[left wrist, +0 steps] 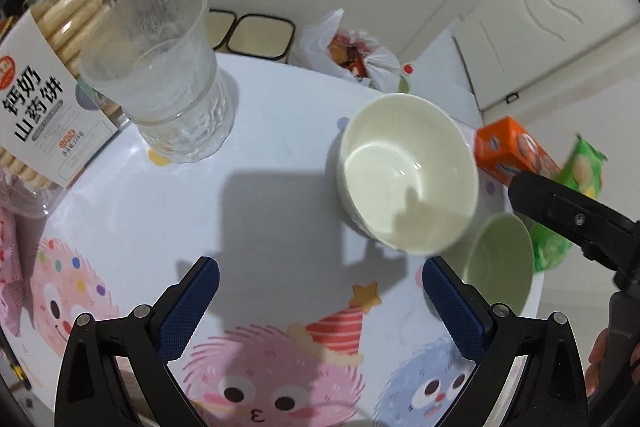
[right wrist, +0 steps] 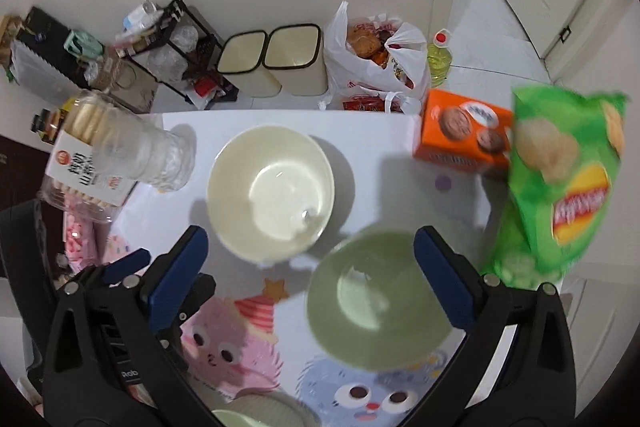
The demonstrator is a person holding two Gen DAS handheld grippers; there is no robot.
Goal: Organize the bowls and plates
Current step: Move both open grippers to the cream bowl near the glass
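Left wrist view: the left gripper (left wrist: 320,299) stands at the bottom of the frame with its blue-padded jaws spread wide and nothing between them, above a white table (left wrist: 280,131) printed with cartoon monsters. Right of centre sits a white bowl (left wrist: 408,173), upright and empty, its inside glossy. Just beside it, at lower right, lies a green bowl (left wrist: 500,263), also empty; whether the two touch cannot be told. In the upper left stands a clear ribbed glass (left wrist: 188,123) with a clear plastic cup (left wrist: 152,35) nested in its mouth; no liquid is discernible in either. Behind them, at the left edge, a clear plastic box of finger biscuits (left wrist: 48,39) carries a white printed label. An orange biscuit carton (left wrist: 512,151) and a green crisp bag (left wrist: 584,167) lie at the right edge.

Right wrist view: the right gripper (right wrist: 310,283) occupies the bottom of the frame, jaws likewise spread wide and holding nothing. The green bowl (right wrist: 376,303) lies at lower centre, blurred, partly behind the right-hand finger (right wrist: 440,279); contact cannot be judged. The white bowl (right wrist: 272,191) sits at centre, above and left of it. On the floor beyond the table, two cream lidded bins (right wrist: 276,63) stand side by side, a white plastic bag (right wrist: 376,63) holds packaged food, and a bottle of yellow oil (right wrist: 438,61) stands to its right.
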